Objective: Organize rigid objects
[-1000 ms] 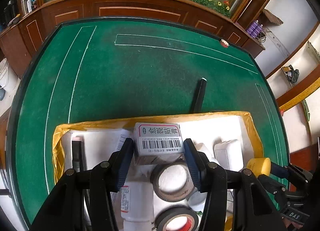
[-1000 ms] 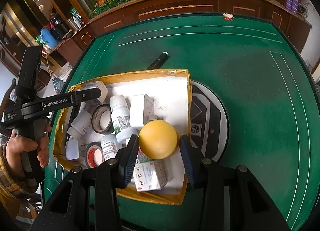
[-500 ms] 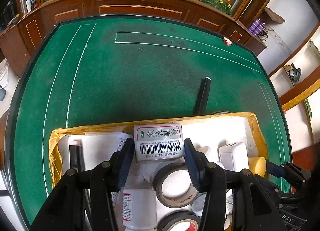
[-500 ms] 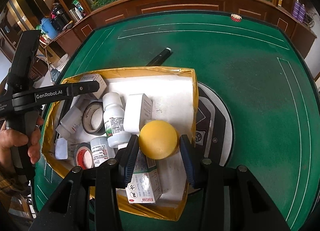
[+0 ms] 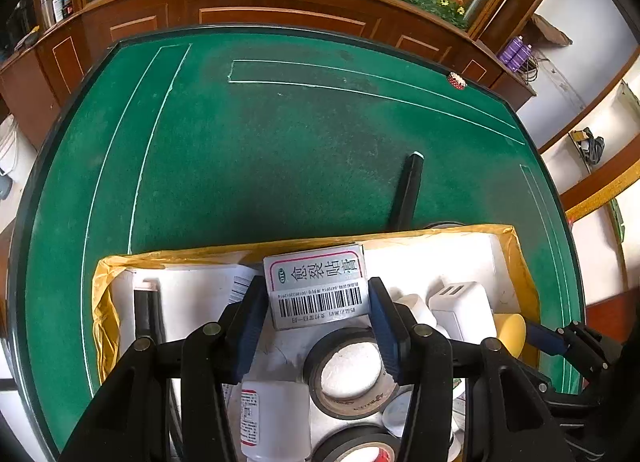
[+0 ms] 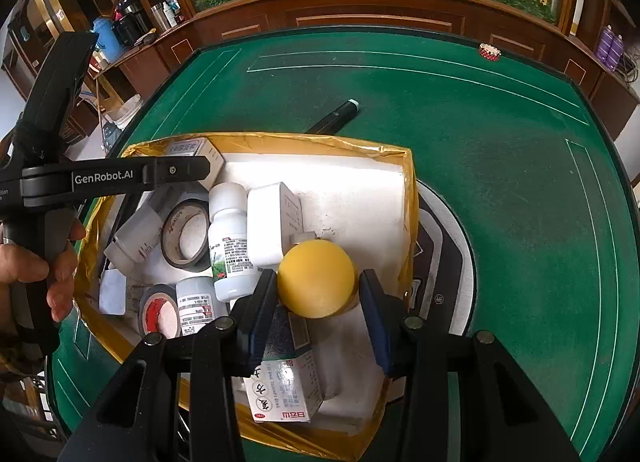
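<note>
A round table (image 5: 260,166) covered in green felt with thin white lines fills the middle of both views; its dark rim curves along the top. A yellow-edged white tray (image 6: 316,140) sits on it at lower centre. Just beyond the tray's far edge a black pen-like stick (image 5: 410,186) lies on the felt. A small red-and-white disc (image 6: 489,50) rests near the far rim, upper right. A dark round panel (image 6: 444,246) shows at the tray's right side.

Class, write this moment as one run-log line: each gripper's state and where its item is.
left gripper: shut on barcode box, above tray | right gripper: shut on yellow ball, above tray | black pen: on green table
</note>
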Tool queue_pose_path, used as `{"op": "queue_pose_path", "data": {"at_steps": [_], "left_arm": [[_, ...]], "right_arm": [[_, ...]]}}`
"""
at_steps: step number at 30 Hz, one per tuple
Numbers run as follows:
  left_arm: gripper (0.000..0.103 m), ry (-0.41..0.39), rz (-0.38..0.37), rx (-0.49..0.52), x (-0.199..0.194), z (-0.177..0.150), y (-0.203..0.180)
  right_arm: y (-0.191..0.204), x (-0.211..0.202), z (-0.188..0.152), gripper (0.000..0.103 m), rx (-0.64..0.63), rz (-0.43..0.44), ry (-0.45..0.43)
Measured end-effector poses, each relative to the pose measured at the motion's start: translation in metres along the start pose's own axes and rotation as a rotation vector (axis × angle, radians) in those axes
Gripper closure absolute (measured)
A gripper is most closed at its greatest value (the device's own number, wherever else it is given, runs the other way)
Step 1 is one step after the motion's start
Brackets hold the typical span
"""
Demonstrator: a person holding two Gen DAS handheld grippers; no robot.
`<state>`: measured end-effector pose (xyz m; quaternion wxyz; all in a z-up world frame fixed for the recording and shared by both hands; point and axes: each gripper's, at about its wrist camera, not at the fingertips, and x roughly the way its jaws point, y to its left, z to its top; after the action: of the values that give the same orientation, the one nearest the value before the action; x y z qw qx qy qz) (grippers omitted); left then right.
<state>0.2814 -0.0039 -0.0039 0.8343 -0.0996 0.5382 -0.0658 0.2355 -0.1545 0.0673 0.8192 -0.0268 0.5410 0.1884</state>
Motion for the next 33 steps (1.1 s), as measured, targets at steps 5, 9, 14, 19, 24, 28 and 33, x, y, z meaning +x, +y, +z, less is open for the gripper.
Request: {"op": "queue_pose_path", "data": {"at_steps": [5, 9, 14, 19, 24, 28, 33], "left_arm": [[0.047, 0.010, 0.001, -0.007, -0.001, -0.004, 0.001], [0.038, -0.006, 0.006, -0.008, -0.010, -0.007, 0.001], [0.023, -0.028, 0.005, -0.009, -0.028, -0.011, 0.002], [0.004, -0.063, 0.015, 0.012, -0.056, -0.025, 0.003], [0.001, -0.075, 0.033, 0.050, -0.077, -0.045, 0.002], [0.001, -0.098, 0.066, 0.090, -0.097, -0.062, 0.002], [0.001, -0.095, 0.084, 0.122, -0.118, -0.085, 0.004]], "right_arm": [[0.001, -0.001, -0.002, 0.062, -0.003, 0.000, 0.008], [0.002, -0.007, -0.004, 0.052, 0.000, -0.009, 0.001], [0.004, -0.019, -0.007, 0.047, 0.016, -0.007, -0.019], [0.014, -0.037, -0.020, 0.038, 0.037, 0.009, -0.035], [0.033, -0.048, -0.040, 0.033, 0.037, 0.018, -0.022], [0.043, -0.053, -0.058, 0.023, 0.054, 0.015, -0.001], [0.044, -0.056, -0.082, 0.014, 0.116, 0.027, 0.016]]}}
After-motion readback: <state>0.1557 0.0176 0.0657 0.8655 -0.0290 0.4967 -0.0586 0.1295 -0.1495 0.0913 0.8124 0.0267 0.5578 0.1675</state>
